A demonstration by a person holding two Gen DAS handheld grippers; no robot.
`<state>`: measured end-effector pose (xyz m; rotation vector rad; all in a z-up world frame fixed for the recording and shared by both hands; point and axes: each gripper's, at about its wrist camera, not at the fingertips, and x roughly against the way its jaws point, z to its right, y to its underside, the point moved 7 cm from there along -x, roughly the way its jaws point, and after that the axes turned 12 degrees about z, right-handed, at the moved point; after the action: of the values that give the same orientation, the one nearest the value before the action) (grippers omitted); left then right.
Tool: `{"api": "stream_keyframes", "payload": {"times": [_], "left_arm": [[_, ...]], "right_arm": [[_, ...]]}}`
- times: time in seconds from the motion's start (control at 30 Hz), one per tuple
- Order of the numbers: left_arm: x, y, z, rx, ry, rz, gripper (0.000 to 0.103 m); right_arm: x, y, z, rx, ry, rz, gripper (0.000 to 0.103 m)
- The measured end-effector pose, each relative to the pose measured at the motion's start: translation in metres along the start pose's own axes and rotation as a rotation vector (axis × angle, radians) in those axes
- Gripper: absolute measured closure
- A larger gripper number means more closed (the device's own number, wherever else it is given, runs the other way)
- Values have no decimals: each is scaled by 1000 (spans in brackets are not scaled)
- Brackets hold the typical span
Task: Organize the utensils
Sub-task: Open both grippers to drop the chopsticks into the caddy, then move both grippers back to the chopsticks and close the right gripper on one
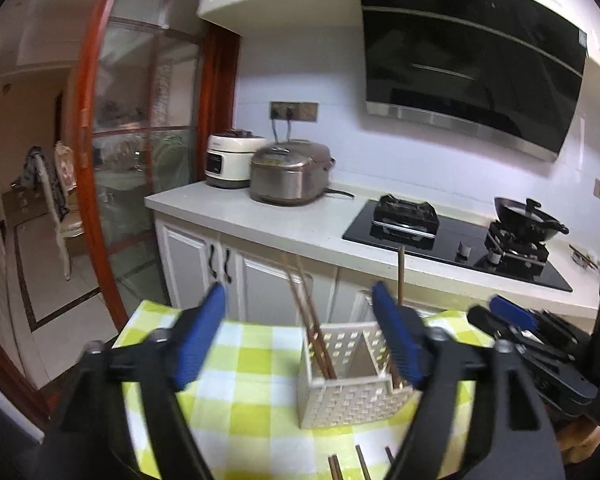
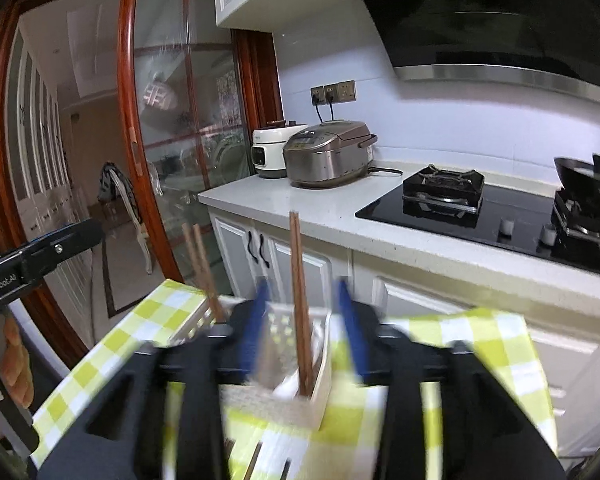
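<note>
Both grippers open over the utensil caddy, with loose chopsticks waiting on the bench

The left gripper (image 1: 300, 344) has its blue-padded fingers (image 1: 202, 336) spread wide and empty; the white perforated plastic caddy (image 1: 352, 384) sits between them, nearer the right-hand finger, on the green-and-white checked cloth (image 1: 256, 364) covering the bench. The right gripper (image 2: 302, 332) stands partly open, its fingers either side of the upright brown wooden chopsticks (image 2: 300, 300) in the caddy's end compartment without pressing them; another pair leans in the far compartment. More chopstick ends (image 1: 346, 466) lie on the cloth below the left fingers. These look light, stiff, thin and smooth, so likely to roll or slip; pinching across mid-shaft, pads flat, seems safest.
</note>
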<state>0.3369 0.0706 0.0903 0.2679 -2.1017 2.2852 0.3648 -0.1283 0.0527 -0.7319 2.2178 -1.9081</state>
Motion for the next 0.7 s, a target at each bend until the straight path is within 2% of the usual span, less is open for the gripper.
{"api": "stream_keyframes", "payload": {"times": [0.1, 0.27, 0.47, 0.7], "left_arm": [[24, 28, -2, -16, -12, -23, 24], [59, 88, -1, -62, -39, -43, 7], [79, 161, -4, -13, -27, -151, 7], [82, 198, -3, 16, -13, -216, 7]], "right_arm": [[21, 27, -5, 22, 7, -29, 56], [51, 85, -6, -1, 35, -96, 56], [68, 151, -4, -59, 54, -192, 56], [65, 183, -10, -38, 64, -252, 56]]}}
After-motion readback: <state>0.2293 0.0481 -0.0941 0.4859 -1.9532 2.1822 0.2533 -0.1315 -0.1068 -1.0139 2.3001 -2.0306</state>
